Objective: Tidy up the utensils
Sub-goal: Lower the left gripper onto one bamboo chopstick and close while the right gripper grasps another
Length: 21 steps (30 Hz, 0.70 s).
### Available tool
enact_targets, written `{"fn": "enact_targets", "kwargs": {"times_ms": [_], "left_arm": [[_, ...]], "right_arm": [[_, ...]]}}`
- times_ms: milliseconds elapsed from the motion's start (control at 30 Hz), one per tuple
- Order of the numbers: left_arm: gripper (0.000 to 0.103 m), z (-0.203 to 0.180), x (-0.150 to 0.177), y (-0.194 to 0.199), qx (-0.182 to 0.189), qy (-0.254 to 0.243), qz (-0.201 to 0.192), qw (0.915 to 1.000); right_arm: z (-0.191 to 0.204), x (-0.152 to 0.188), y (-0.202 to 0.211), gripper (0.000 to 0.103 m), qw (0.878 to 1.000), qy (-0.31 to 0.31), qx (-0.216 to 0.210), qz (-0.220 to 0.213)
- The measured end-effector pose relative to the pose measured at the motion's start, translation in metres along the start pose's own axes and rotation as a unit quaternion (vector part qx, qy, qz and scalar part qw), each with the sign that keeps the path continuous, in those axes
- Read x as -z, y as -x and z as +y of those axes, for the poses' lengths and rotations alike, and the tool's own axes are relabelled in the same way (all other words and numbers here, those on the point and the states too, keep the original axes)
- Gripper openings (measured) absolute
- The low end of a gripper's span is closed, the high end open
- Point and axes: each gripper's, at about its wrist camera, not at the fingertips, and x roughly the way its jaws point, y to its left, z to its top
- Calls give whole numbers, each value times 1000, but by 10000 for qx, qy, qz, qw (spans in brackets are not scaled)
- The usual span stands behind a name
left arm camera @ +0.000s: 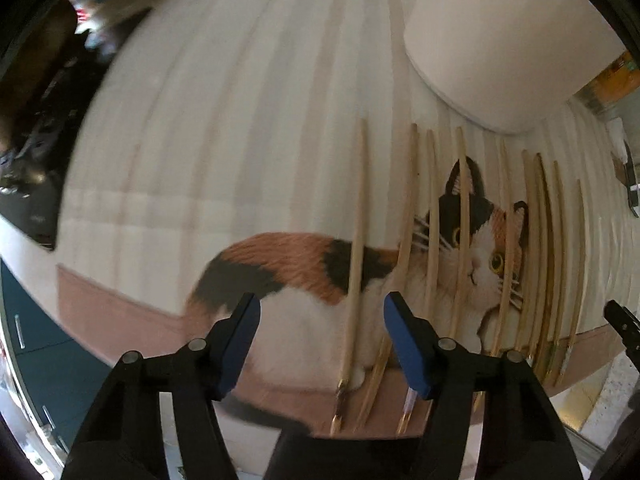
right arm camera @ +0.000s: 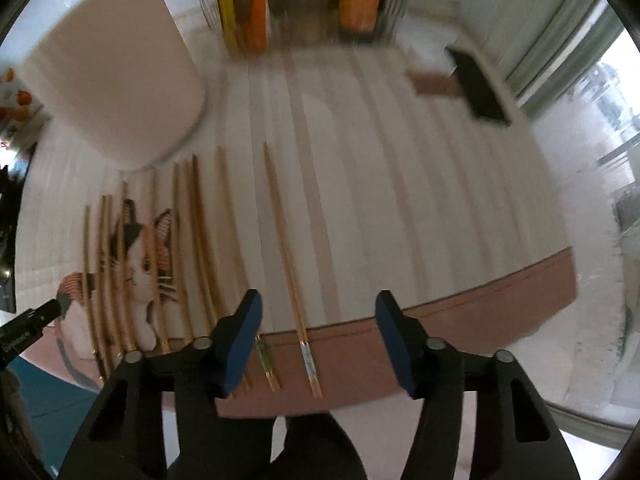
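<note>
Left hand-held gripper (left arm camera: pixel 322 312): pads apart, holding nothing, above the cat-print mat (left arm camera: pixel 168 184) on the bench. One chopstick (left arm camera: pixel 355 248) lies below the gap, its neighbour (left arm camera: pixel 405 240) near the right pad. More chopsticks (left arm camera: pixel 536 248) lie side by side to the right, over the cat's face. A white container (left arm camera: pixel 500 40), blurred, possibly a bin, stands behind. Right hand-held gripper (right arm camera: pixel 318 312): pads apart, empty, above an outlying pair of chopsticks (right arm camera: pixel 286 256).

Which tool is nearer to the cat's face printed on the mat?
Left. The left tool hangs over the cat's body, just beside the cat's face. The right tool is over plain striped mat, several chopsticks away.
</note>
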Motion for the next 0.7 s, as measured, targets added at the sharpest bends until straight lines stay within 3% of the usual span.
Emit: {"fn": "enact_targets", "kwargs": {"times_ms": [100, 233, 333, 400, 467, 600, 667, 700], "left_arm": [[51, -5, -9, -19, 185, -62, 272, 9994], [49, -11, -14, -24, 210, -249, 280, 9991], [35, -17, -15, -21, 55, -446, 208, 9988], [12, -18, -17, -18, 55, -496, 174, 9986], [7, -17, -22, -17, 58, -521, 173, 9985], [5, -12, -26, -15, 25, -551, 132, 9984], [5, -7, -27, -16, 27, -543, 133, 9984], [5, -6, -26, -15, 11, -546, 130, 9984]], "right_arm": [[2, -9, -25, 51, 9997, -5, -50, 234], [4, -25, -46, 51, 9989, -160, 27, 435], [6, -37, -57, 51, 9986, -142, 115, 501], [10, -42, -66, 51, 9982, -89, 143, 572], [13, -44, -73, 49, 9979, -13, 190, 624], [21, -45, -82, 28, 9974, 97, 173, 691], [23, -42, -83, 11, 9973, 119, 91, 713], [25, -39, -82, 9, 9970, 110, 85, 759]]}}
